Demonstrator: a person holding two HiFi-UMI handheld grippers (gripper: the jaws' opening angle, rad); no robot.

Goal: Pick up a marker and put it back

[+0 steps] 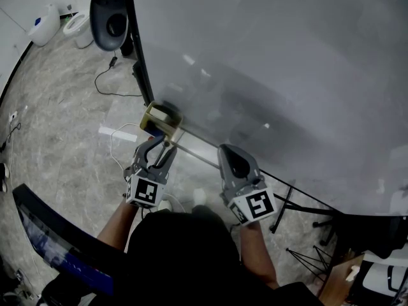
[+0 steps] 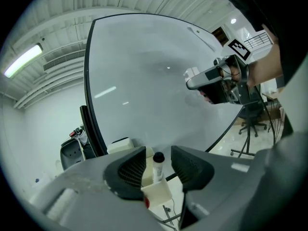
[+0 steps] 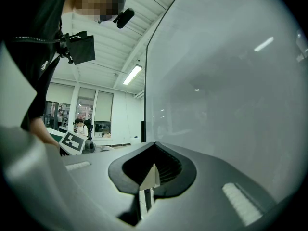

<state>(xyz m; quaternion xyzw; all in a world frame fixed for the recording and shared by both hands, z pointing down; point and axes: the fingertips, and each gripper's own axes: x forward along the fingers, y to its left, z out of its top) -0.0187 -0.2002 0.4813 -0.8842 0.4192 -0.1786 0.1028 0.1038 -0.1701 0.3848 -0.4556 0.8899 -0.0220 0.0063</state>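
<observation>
A white marker with a black cap (image 2: 158,166) stands upright in a small cream holder (image 2: 156,192) at the lower edge of the whiteboard (image 2: 154,81). My left gripper (image 2: 158,159) is open, one pad on each side of the marker with a small gap on both sides. From the head view the left gripper (image 1: 163,146) reaches the holder (image 1: 159,120) on the board's ledge. My right gripper (image 1: 237,161) hangs beside it to the right, close to the whiteboard (image 1: 274,75), shut with its tips (image 3: 155,146) together and nothing held.
Cables (image 1: 115,81) trail over the marble floor on the left. A black chair (image 1: 108,14) and a white jug (image 1: 44,24) stand at the far left. Black stand legs (image 1: 306,212) lie under the board's right end.
</observation>
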